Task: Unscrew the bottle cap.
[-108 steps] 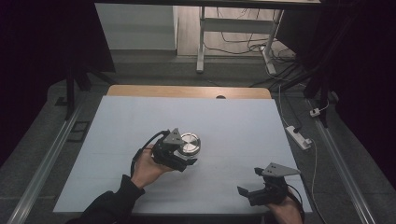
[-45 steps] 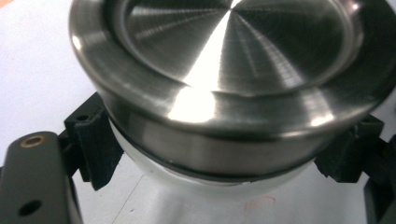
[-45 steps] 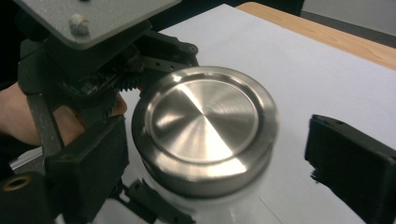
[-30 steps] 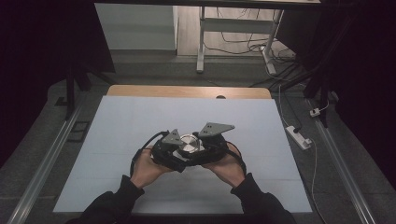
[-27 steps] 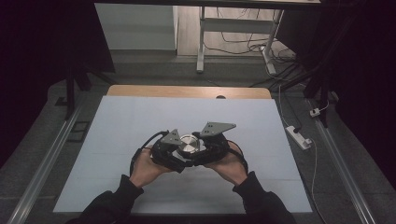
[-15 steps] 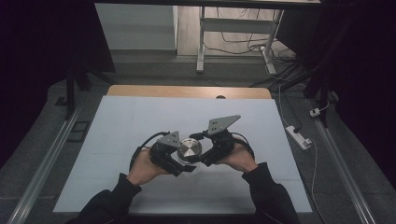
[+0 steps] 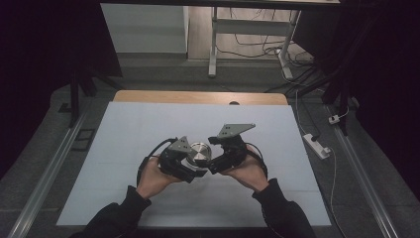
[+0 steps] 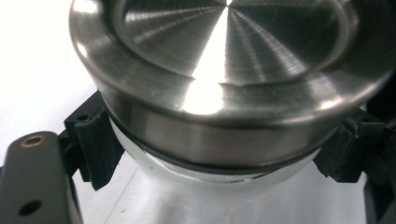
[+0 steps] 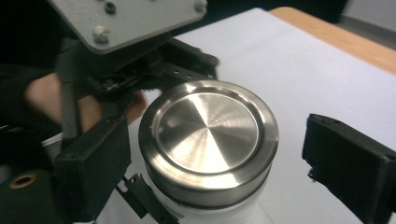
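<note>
There is one jar (image 7: 200, 154) with one shiny metal lid (image 9: 208, 135). It sits near the middle of the counter (image 7: 124, 134), a bit toward 6 o'clock in the high view. Two claws are at it, one in each hand.

The left claw (image 7: 190, 167) comes at the jar from 8 o'clock. Its jaws are pinching the jar just under the lid; in the left gripper view one black pad (image 8: 95, 142) presses on each side of the pale body.

The right claw (image 7: 214, 165) comes from 4 o'clock. Its jaws have just been opening and now stand spread, with the lid between them. In the right gripper view the right pad (image 9: 348, 163) stands clear of the lid. The left pad sits very close to it, and I cannot tell if it touches.

The left hand (image 7: 153, 176) and the right hand (image 7: 247, 172) hold the claws from below.

The jar's body is mostly hidden by the claws, so it may be glass or white plastic. The left gripper view cuts off the top of the lid.
</note>
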`<state>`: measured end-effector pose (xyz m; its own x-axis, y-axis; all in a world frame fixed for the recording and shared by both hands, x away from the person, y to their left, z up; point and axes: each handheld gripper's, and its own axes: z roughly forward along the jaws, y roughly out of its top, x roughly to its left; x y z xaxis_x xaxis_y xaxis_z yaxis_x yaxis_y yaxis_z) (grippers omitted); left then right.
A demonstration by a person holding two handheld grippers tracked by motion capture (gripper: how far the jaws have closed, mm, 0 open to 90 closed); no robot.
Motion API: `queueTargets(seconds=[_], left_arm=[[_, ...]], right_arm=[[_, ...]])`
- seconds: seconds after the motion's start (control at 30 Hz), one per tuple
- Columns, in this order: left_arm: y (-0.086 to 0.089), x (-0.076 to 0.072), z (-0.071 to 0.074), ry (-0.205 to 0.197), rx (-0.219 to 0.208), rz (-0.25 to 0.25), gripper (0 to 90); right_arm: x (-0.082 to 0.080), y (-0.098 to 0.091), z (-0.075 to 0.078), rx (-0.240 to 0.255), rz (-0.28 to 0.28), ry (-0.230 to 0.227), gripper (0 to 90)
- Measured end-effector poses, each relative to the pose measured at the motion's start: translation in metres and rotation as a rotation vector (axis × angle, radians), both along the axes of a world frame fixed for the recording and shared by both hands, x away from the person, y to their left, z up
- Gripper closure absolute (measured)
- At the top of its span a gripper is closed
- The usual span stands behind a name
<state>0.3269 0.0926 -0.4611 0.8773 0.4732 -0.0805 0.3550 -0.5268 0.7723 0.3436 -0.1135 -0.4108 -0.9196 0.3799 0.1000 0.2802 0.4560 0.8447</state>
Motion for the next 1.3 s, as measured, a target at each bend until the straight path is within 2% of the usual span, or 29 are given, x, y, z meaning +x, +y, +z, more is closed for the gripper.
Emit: queueTargets(seconds=[0.03,0.1,0.13,0.23,0.3,0.43,0.47,0.5,0.6,0.63,0.67,0.7,0.83,0.97,1.03,1.07,1.1,1.13,1.2,1.23,1.27,1.3], left_arm=[[0.000,0.000,0.000,-0.002,0.002,0.016,15.8],[-0.001,0.000,0.000,-0.004,0.008,0.034,15.7],[-0.001,0.000,0.000,-0.005,0.010,0.038,15.8],[-0.003,-0.002,0.001,-0.007,0.013,0.053,15.8],[-0.003,-0.002,0.002,-0.007,0.017,0.045,15.8],[-0.003,-0.002,0.003,-0.010,0.019,0.024,15.8],[-0.003,-0.003,0.002,-0.007,0.006,0.022,15.7],[-0.002,-0.003,0.003,-0.007,0.013,-0.004,15.7],[-0.001,-0.003,0.003,0.008,-0.017,-0.059,15.8],[0.000,-0.003,0.003,0.012,-0.022,-0.078,15.8],[-0.001,-0.003,0.003,0.018,-0.032,-0.115,15.8],[-0.001,-0.003,0.003,0.018,-0.032,-0.115,15.7],[-0.004,-0.006,0.004,0.018,-0.034,-0.203,15.7],[-0.006,-0.007,0.004,0.014,-0.034,-0.208,15.8],[-0.005,-0.007,0.005,0.014,-0.041,-0.178,15.8],[-0.005,-0.006,0.005,0.013,-0.044,-0.161,15.8],[-0.004,-0.007,0.005,0.012,-0.046,-0.139,15.8],[-0.002,-0.006,0.006,0.004,-0.032,-0.126,15.8],[-0.001,-0.005,0.005,0.008,-0.041,-0.077,15.8],[0.000,-0.005,0.006,0.006,-0.036,-0.061,15.8],[0.001,-0.004,0.006,0.003,-0.028,-0.045,15.8],[0.000,-0.004,0.005,0.003,-0.032,-0.022,15.8]], right_arm=[[-0.004,0.004,-0.001,-0.007,-0.032,-0.018,10.8],[-0.006,0.006,-0.001,-0.005,-0.044,-0.024,11.3],[-0.009,0.011,-0.001,0.001,-0.071,-0.036,13.0],[-0.012,0.015,-0.003,-0.002,-0.088,-0.056,15.6],[-0.013,0.016,-0.005,-0.014,-0.098,-0.077,19.3],[-0.012,0.014,-0.005,-0.011,-0.088,-0.076,19.5],[-0.012,0.013,-0.004,-0.016,-0.059,-0.082,19.6],[-0.012,0.012,-0.003,-0.014,-0.038,-0.081,19.6],[-0.008,0.006,-0.002,-0.007,0.037,-0.055,19.6],[-0.008,0.006,-0.002,-0.007,0.037,-0.055,19.6],[-0.004,0.001,-0.001,0.003,0.101,-0.033,19.6],[-0.001,-0.001,-0.001,0.013,0.135,-0.024,19.6],[0.005,-0.010,-0.001,0.039,0.250,0.006,19.6],[0.007,-0.014,-0.001,0.050,0.298,0.014,19.4],[0.006,-0.014,0.001,0.056,0.253,0.020,16.0],[0.006,-0.014,0.001,0.056,0.253,0.020,16.0],[0.005,-0.014,0.003,0.056,0.195,0.007,11.2],[0.005,-0.014,0.005,0.058,0.169,0.005,9.9],[0.004,-0.013,0.006,0.049,0.106,0.006,6.8],[0.004,-0.013,0.006,0.049,0.106,0.006,6.8],[0.002,-0.010,0.006,0.044,0.040,0.013,5.3],[0.001,-0.009,0.006,0.040,0.011,0.010,5.3]])
